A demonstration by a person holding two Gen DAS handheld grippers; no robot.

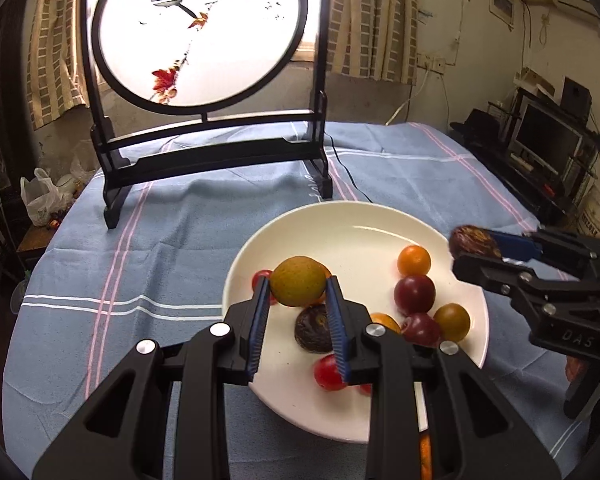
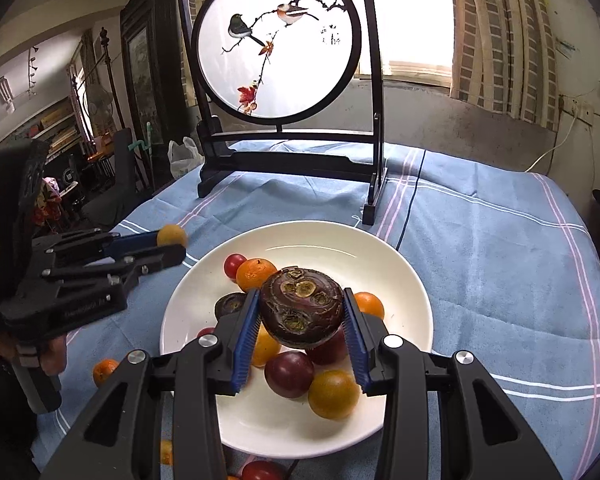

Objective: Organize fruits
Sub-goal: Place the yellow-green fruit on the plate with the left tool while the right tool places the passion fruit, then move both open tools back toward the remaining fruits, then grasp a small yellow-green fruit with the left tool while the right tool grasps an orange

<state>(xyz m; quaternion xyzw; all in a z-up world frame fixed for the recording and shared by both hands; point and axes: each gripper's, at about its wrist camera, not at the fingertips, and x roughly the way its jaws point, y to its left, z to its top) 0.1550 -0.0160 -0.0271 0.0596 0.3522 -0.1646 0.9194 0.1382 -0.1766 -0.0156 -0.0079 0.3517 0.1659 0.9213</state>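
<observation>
The left gripper (image 1: 298,292) pinches a yellow-green round fruit (image 1: 298,286) between its blue pads, above the near-left part of the white plate (image 1: 340,224); the right gripper (image 2: 300,312) pinches a dark brown water chestnut (image 2: 300,312) above the plate's middle; the plate rests on a blue striped tablecloth (image 1: 160,240) and contains a second dark chestnut (image 1: 314,330), small orange fruits, dark red plums (image 1: 414,294) and red cherry tomatoes (image 1: 328,374); a small orange fruit (image 2: 104,372) lies on the cloth just left of the plate; a round bird-painted screen on a black stand (image 1: 204,36) stands behind the plate.
</observation>
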